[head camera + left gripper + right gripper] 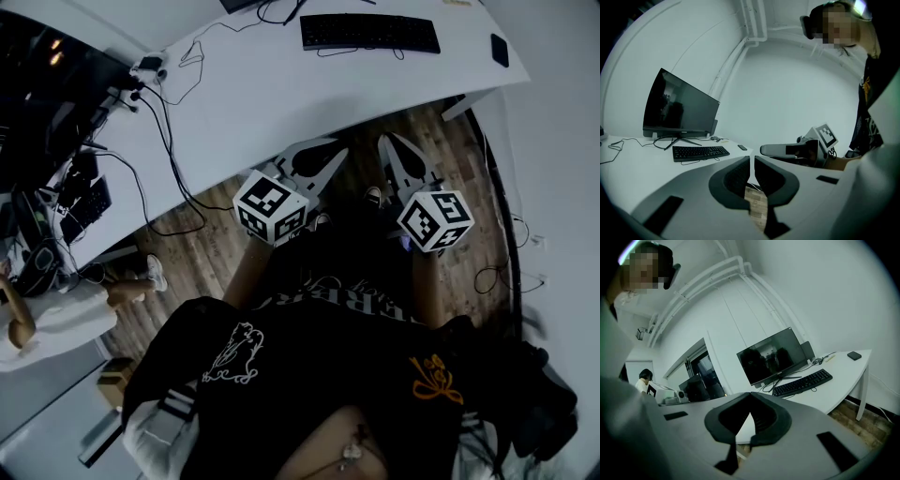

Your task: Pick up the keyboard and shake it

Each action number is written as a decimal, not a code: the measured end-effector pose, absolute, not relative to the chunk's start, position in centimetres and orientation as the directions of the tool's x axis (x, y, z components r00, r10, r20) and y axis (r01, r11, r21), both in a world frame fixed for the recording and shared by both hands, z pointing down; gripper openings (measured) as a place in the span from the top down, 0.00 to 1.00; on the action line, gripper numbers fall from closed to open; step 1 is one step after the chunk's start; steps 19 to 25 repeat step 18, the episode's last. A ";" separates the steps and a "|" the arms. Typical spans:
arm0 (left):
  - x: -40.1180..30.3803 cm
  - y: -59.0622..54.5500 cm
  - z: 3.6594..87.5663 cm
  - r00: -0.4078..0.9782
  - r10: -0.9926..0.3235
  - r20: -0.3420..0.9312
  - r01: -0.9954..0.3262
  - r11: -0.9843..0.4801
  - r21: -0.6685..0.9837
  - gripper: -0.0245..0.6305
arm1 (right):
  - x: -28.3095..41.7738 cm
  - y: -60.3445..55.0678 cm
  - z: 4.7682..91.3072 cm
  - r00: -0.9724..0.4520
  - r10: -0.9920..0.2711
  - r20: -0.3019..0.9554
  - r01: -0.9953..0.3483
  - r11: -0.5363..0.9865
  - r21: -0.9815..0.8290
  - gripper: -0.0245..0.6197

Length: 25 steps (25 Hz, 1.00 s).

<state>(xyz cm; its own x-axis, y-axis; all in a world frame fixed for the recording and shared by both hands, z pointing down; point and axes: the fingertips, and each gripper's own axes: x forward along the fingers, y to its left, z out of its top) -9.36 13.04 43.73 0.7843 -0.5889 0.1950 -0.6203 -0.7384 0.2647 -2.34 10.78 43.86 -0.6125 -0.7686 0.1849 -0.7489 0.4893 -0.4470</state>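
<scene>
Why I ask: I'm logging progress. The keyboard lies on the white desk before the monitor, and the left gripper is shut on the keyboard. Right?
Not quite. The keyboard does lie on the white desk before the monitor, but the left gripper is shut on nothing: the left gripper view shows its jaws together, empty, apart from the keyboard.

We see the keyboard (pixel 369 33) as a long, black, full-size board with rows of dark keys. It lies flat and keys-up on the white desk (pixel 281 103), towards the far side in the head view. It sits just in front of the monitor (pixel 679 105), its long side parallel to the screen. A thin dark cable (pixel 693 161) loops along its near edge.
</scene>
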 end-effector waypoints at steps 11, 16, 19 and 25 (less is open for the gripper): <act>-8.2 15.8 43.5 0.807 -0.560 0.186 -0.590 -0.766 0.255 0.89 | -1.8 13.2 43.8 -0.604 -0.774 0.190 -0.763 0.493 -0.419 0.94; -8.1 16.6 43.7 0.809 -0.557 0.189 -0.588 -0.769 0.251 0.89 | -1.7 14.0 43.9 -0.601 -0.777 0.188 -0.765 0.492 -0.416 0.94; -8.1 16.8 43.8 0.809 -0.556 0.190 -0.588 -0.769 0.251 0.89 | -1.6 14.2 44.0 -0.600 -0.777 0.188 -0.766 0.491 -0.414 0.94; -8.1 16.8 43.8 0.809 -0.556 0.190 -0.588 -0.769 0.251 0.89 | -1.6 14.2 44.0 -0.600 -0.777 0.188 -0.766 0.491 -0.414 0.94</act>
